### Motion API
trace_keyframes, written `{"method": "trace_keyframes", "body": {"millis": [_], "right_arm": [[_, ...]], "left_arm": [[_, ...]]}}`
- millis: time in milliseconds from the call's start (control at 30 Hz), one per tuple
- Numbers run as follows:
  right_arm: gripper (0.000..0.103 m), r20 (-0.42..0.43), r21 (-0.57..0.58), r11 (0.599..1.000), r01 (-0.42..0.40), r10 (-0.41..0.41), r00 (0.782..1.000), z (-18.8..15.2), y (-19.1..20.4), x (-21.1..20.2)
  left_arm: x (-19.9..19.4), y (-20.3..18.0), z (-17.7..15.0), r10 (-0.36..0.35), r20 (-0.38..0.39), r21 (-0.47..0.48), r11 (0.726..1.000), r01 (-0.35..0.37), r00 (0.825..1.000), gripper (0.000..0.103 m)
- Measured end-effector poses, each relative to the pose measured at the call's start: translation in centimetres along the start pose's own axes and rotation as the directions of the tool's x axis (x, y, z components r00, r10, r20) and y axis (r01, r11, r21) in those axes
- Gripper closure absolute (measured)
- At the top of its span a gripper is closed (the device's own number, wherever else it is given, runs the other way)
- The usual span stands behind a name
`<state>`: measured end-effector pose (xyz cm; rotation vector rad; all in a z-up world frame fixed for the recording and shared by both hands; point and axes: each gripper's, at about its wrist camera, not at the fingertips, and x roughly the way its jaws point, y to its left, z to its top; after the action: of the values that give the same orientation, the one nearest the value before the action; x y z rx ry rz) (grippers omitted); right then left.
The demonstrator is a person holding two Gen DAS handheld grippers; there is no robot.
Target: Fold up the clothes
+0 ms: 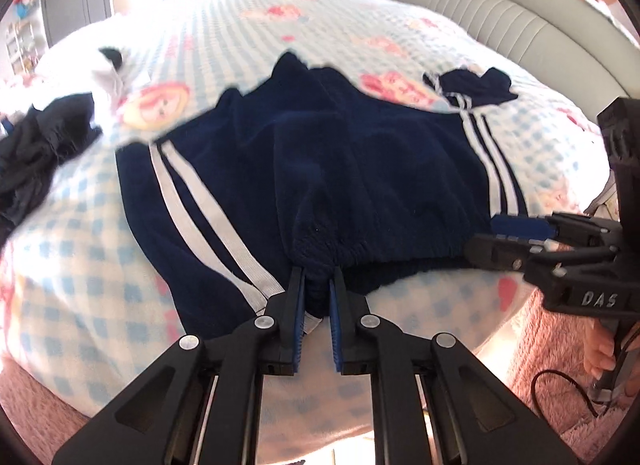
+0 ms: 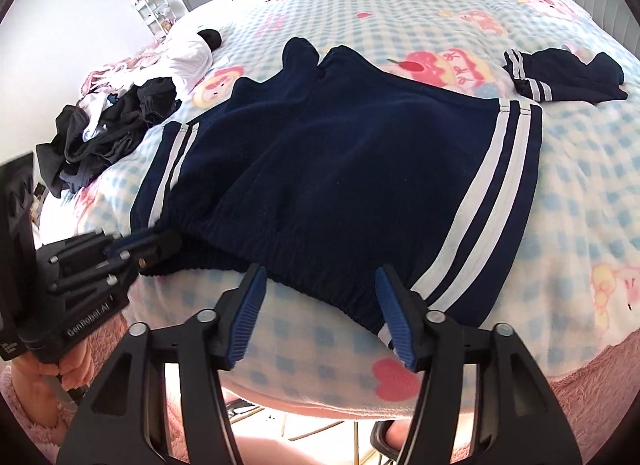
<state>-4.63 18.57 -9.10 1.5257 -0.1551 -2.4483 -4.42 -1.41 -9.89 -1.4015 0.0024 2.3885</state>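
Observation:
Navy shorts [image 1: 320, 153] with white side stripes lie flat on the bed, waistband toward me; they also show in the right wrist view [image 2: 352, 169]. My left gripper [image 1: 318, 297] is shut on the waistband near its left corner; it shows in the right wrist view [image 2: 140, 249] at the left. My right gripper [image 2: 320, 285] is open, its jaws on either side of the waistband near the right stripes, not closed on it. It appears in the left wrist view [image 1: 516, 237] at the waistband's right end.
A blue checked blanket [image 2: 580, 193] covers the bed. A pile of dark clothes [image 2: 104, 133] and a white garment [image 2: 188, 59] lie at the left. A small navy striped garment [image 2: 560, 73] lies at the far right. A grey headboard [image 1: 500, 13] stands behind.

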Motion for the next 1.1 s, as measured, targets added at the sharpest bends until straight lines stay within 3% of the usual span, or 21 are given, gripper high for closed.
{"method": "trace_keyframes", "body": {"millis": [67, 167, 267, 333, 433, 533, 600, 700, 867, 933, 1033, 1100], "right_arm": [[0.044, -0.039, 0.015, 0.999, 0.029, -0.028, 0.999, -0.1, -0.5, 0.9], [0.044, -0.035, 0.046, 0.999, 0.010, -0.009, 0.999, -0.1, -1.3, 0.6], [0.044, 0.030, 0.045, 0.999, -0.014, 0.012, 0.999, 0.5, -1.5, -0.8], [0.044, 0.063, 0.038, 0.999, -0.017, 0.015, 0.998, 1.1, -1.6, -1.1], [0.044, 0.013, 0.041, 0.998, 0.047, -0.048, 0.999, 1.4, -2.3, 0.6], [0.046, -0.027, 0.074, 0.994, 0.084, -0.083, 0.996, 1.1, -3.5, 1.8], [0.047, -0.027, 0.097, 0.992, 0.076, -0.074, 0.997, 1.4, -3.5, 1.8], [0.047, -0.004, 0.070, 0.997, 0.026, -0.026, 1.000, 2.9, -3.0, 0.7], [0.045, 0.039, -0.033, 0.998, -0.046, 0.047, 0.998, 8.0, -0.6, -0.1], [0.044, 0.046, -0.071, 0.996, -0.057, 0.060, 0.997, 10.3, 0.6, 0.5], [0.044, 0.040, -0.090, 0.993, -0.075, 0.079, 0.996, 12.5, 1.9, 2.3], [0.044, 0.029, -0.081, 0.995, -0.058, 0.060, 0.998, 13.5, 2.4, 4.0]], "left_arm": [[0.5, 1.1, -0.1, -0.043, -0.022, -0.058, 0.997, 0.042, 0.999, 0.071], [-1.6, 3.0, 0.0, -0.133, 0.078, -0.146, 0.979, 0.144, 0.988, 0.061], [-3.1, 5.6, 0.3, -0.143, 0.177, -0.242, 0.953, 0.184, 0.974, 0.061], [-2.4, 6.9, 0.2, -0.106, 0.150, -0.288, 0.947, 0.146, 0.983, 0.061], [-1.5, 8.2, 0.8, -0.056, 0.116, -0.315, 0.945, 0.090, 0.992, 0.063], [-1.2, 9.0, 2.1, -0.019, 0.111, -0.318, 0.947, 0.053, 0.994, 0.081], [-1.0, 9.5, 3.0, 0.006, 0.108, -0.320, 0.947, 0.029, 0.994, 0.082], [-0.7, 10.3, 4.3, 0.043, 0.102, -0.323, 0.946, -0.008, 0.994, 0.076], [-0.2, 11.7, 6.4, 0.105, 0.094, -0.327, 0.943, -0.069, 0.990, 0.048], [0.0, 12.2, 7.2, 0.130, 0.090, -0.328, 0.940, -0.094, 0.987, 0.042], [0.5, 13.3, 7.3, 0.137, 0.090, -0.353, 0.931, -0.097, 0.986, 0.042], [0.9, 14.0, 7.2, 0.139, 0.091, -0.371, 0.924, -0.096, 0.986, 0.055]]}}
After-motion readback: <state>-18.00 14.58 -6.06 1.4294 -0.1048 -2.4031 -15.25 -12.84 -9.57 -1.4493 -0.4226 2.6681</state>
